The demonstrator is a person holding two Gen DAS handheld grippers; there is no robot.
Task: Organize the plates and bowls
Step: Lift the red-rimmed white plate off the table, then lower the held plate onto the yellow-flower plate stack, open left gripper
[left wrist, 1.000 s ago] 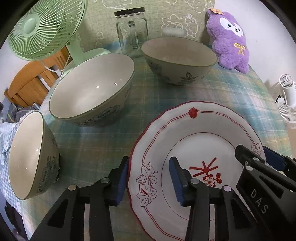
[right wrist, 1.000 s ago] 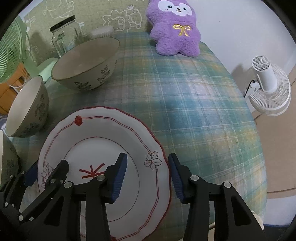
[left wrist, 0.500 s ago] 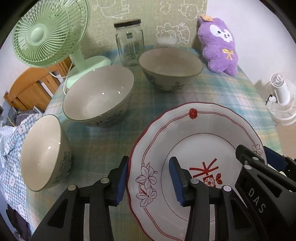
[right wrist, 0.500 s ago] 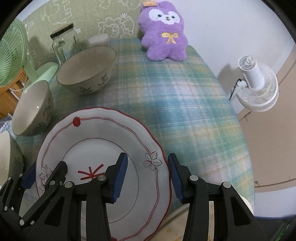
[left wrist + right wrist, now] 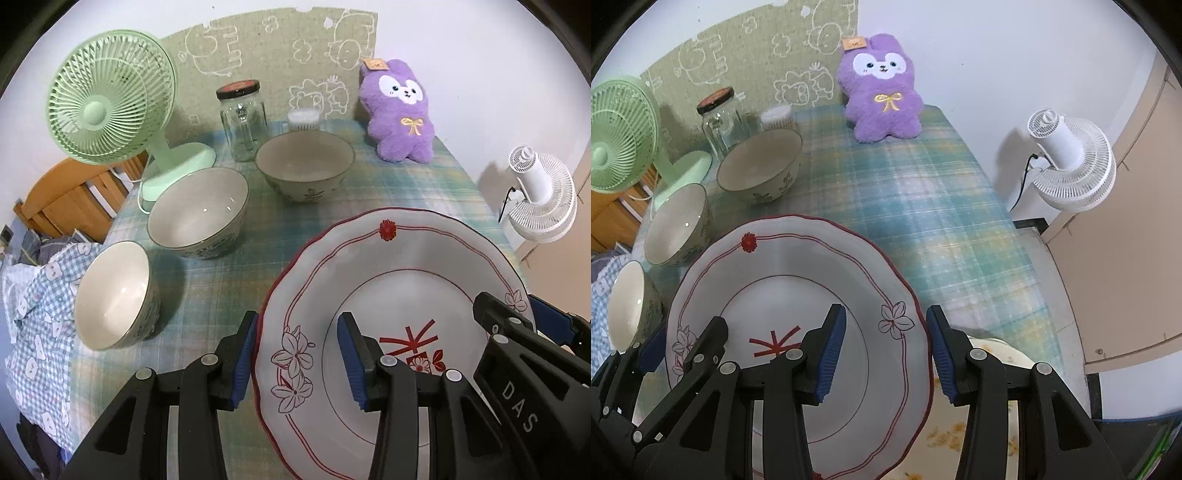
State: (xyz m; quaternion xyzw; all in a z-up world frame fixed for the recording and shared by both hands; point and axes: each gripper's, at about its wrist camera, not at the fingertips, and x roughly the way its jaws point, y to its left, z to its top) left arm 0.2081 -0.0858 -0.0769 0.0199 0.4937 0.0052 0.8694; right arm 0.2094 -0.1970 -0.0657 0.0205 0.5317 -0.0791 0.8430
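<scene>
A white plate with a red scalloped rim and red flower marks (image 5: 406,266) (image 5: 783,266) hangs above the plaid table, carried by both grippers. My left gripper (image 5: 295,332) is shut on its left rim, one blue pad under the edge and one on the face. My right gripper (image 5: 886,325) is shut on the right rim in the same way. Three grey-green bowls stand on the table: a far one (image 5: 303,166) (image 5: 761,166), a middle one (image 5: 199,206) (image 5: 676,221) and a near left one (image 5: 110,295) (image 5: 628,299). A cream plate with yellow flowers (image 5: 1012,352) lies under the carried plate's right side.
At the table's back stand a green fan (image 5: 110,99), a glass jar (image 5: 242,122) and a purple plush toy (image 5: 400,114). A white fan (image 5: 1071,162) sits on the floor to the right. A checked cloth (image 5: 33,332) hangs at the left edge.
Both grippers have risen with the red-rimmed plate held between them. The table and bowls look smaller and farther. The yellow-flowered plate has come into view below.
</scene>
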